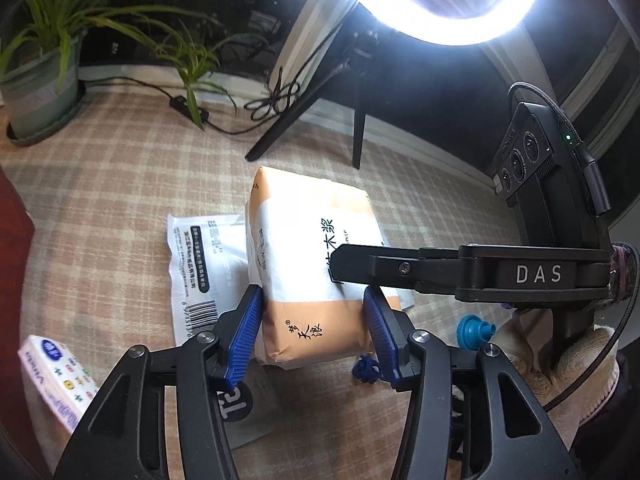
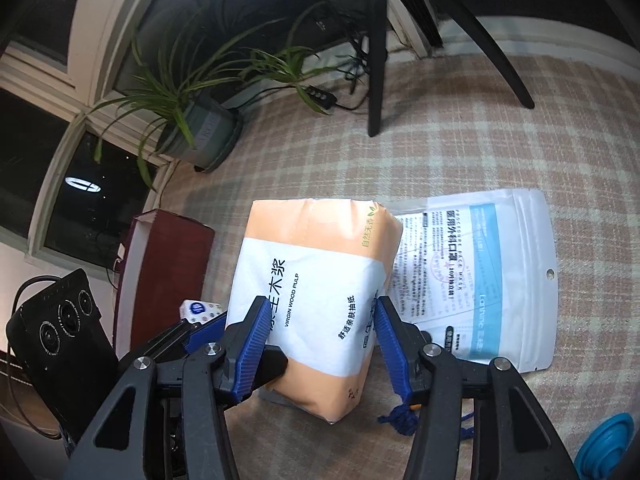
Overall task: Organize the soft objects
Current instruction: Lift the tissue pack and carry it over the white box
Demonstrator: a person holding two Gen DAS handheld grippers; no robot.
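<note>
my left gripper [image 1: 314, 332] and my right gripper [image 2: 320, 344] both close their blue pads on the orange tissue pack [image 1: 312, 264], because one grip would let the soft pack sag. it stands partly on the white mask pouch [image 2: 476, 280], on the checked cloth [image 1: 100, 200], below the ring light [image 1: 436, 0].

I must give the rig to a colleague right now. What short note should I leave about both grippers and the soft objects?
Left gripper: jaws closed on the near end of the orange tissue pack.
Right gripper: jaws closed on the same pack from the other side.
The pack stands on the checked cloth, partly over the white face mask pouch. A small tissue packet lies to the left and a blue funnel to the right.
Done: pack gripped. Left: place it, then sort the others.
</note>
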